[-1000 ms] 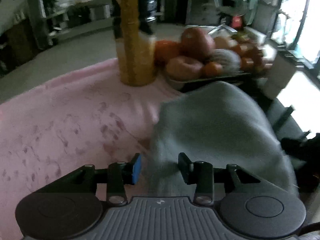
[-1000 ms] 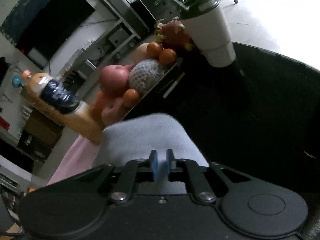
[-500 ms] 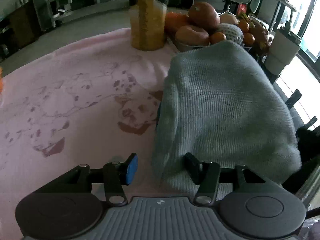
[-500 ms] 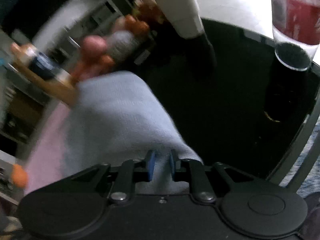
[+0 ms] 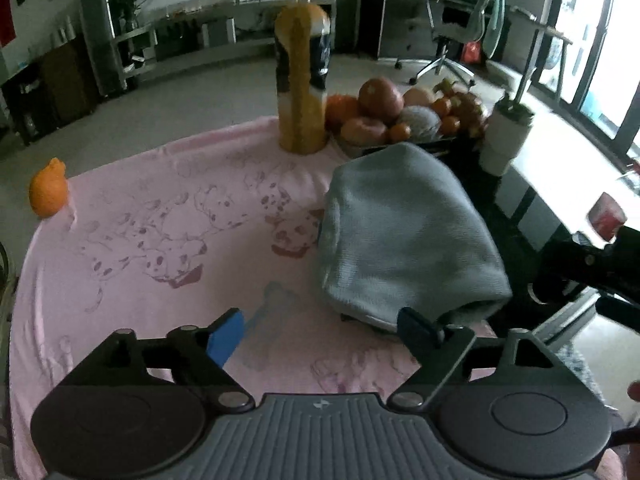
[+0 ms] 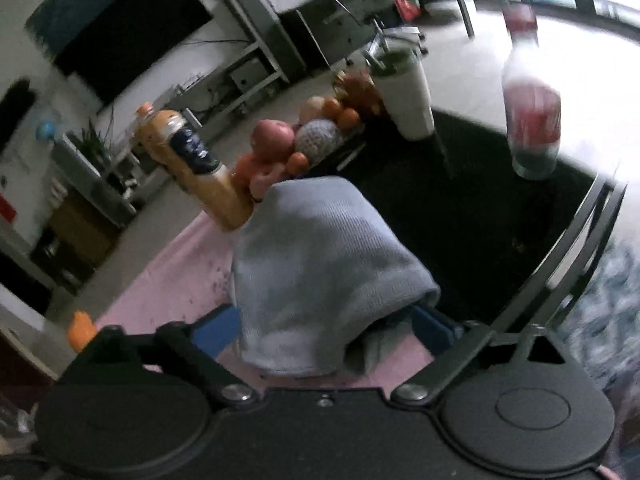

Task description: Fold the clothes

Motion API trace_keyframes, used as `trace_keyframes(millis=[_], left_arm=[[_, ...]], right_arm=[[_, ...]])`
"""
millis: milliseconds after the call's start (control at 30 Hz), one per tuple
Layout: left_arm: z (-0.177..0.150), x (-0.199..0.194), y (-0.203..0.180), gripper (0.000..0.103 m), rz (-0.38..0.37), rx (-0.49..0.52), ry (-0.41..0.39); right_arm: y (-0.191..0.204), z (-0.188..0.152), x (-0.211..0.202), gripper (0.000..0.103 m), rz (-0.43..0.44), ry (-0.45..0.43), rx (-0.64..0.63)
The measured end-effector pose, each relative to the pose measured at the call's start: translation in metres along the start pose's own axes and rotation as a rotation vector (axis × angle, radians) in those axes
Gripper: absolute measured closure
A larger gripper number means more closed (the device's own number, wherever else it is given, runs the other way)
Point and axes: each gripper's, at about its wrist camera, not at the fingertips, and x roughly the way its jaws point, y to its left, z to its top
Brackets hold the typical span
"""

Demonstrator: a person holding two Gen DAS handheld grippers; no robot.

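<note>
A folded grey-blue knit garment [image 5: 404,232] lies on the right part of the pink dog-print cloth [image 5: 160,240], partly over the black tabletop. My left gripper [image 5: 322,332] hovers above the cloth just in front of it. Its jaws are opening, with nothing between them, and the garment's near edge is close to the right finger. In the right wrist view the garment [image 6: 320,264] fills the middle. My right gripper [image 6: 324,328] is raised over its near edge with jaws opening wide, and the pads do not press on the fabric. In the left wrist view the right gripper [image 5: 600,264] shows at the right edge.
Behind the garment stand an orange juice bottle [image 5: 302,80], a tray of fruit [image 5: 400,120] and a white tumbler [image 5: 506,140]. A red-labelled bottle [image 6: 532,120] stands on the black tabletop [image 6: 480,208]. A small orange object [image 5: 48,192] sits at the cloth's far left edge.
Both grippers have let go of the garment, opened wide and drawn back and upward. The garment now lies folded on the cloth.
</note>
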Motion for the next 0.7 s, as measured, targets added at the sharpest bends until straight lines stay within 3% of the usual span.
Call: trace_keyframes(millis=[233, 367, 700], left_arm=[[-0.013, -0.049, 0.009, 0.006, -0.028, 0.013, -0.039], [-0.021, -0.070, 0.012, 0.005, -0.063, 0.016, -0.050], [-0.041, -0.108, 0.002, 0.001, -0.100, 0.072, -0.067]], right_arm=[[0.045, -0.012, -0.063, 0.000, -0.060, -0.086, -0.149], [0.057, -0.017, -0.076, 0.000, -0.111, -0.046, -0.160], [0.072, -0.042, -0.118, 0.000, -0.130, -0.025, -0.258]])
